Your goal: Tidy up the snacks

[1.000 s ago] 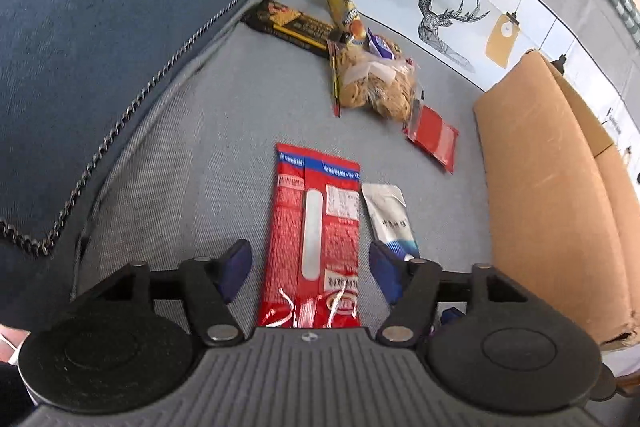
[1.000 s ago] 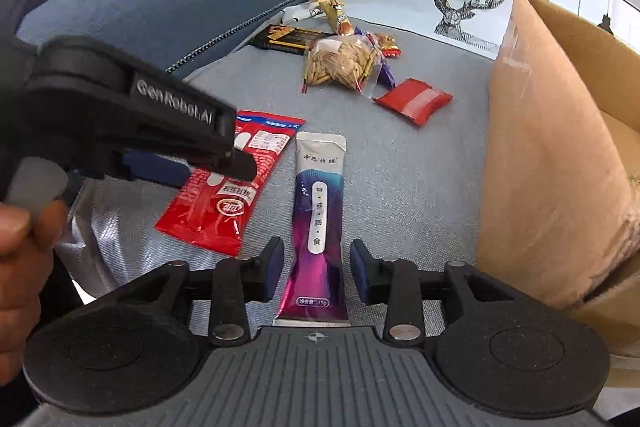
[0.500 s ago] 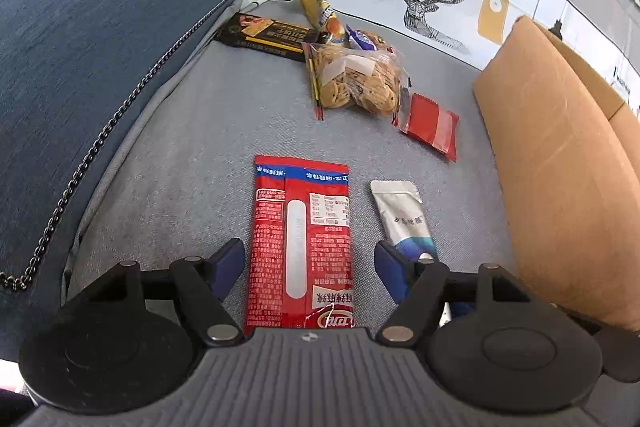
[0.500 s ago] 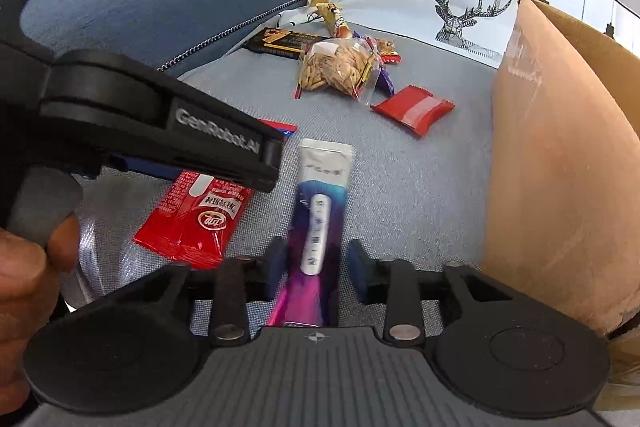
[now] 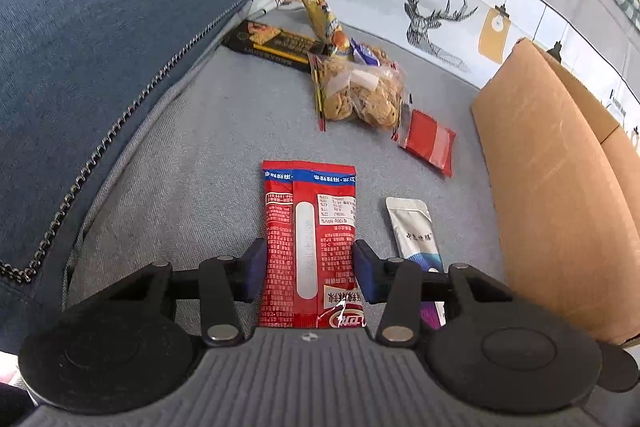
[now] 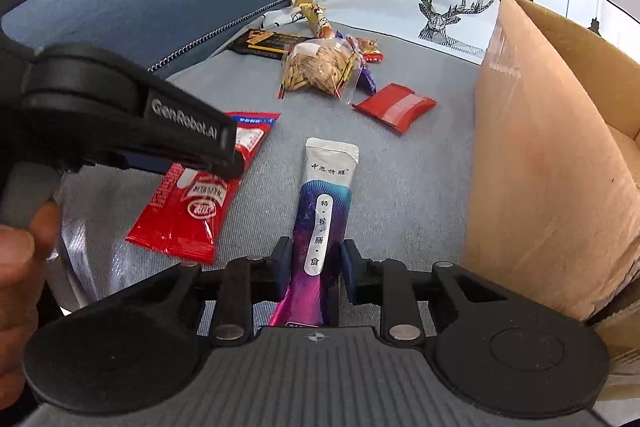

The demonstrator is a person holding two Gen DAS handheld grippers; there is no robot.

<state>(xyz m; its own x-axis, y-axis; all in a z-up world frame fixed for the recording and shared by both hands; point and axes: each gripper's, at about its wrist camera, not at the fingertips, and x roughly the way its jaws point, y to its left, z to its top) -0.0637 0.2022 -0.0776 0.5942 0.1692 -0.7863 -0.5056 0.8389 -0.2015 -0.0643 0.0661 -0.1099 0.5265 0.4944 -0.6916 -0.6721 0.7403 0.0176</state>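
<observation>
L gripper (image 5: 308, 269) is closing on the red pack (image 5: 310, 227), which lies flat on the grey seat (image 5: 192, 187); its pads sit at both long edges of the pack, maybe just touching. R gripper (image 6: 313, 267) is clamped on the purple stick (image 6: 320, 223), pads tight on its lower half, w/ the far end resting on the seat.

Risks:
- Red pack is wide and thin, so an edge squeeze may buckle it and it pops out or sags on the lift.
- Stick is held near one end, so the far end could droop and catch the box (image 6: 560, 163) wall just to the right.
- Both grippers sit close together and could knock each other when swinging to the box.
- Cookie bag (image 5: 360, 95) and small red packet (image 5: 430, 143) lie farther back, prob. safe.
</observation>
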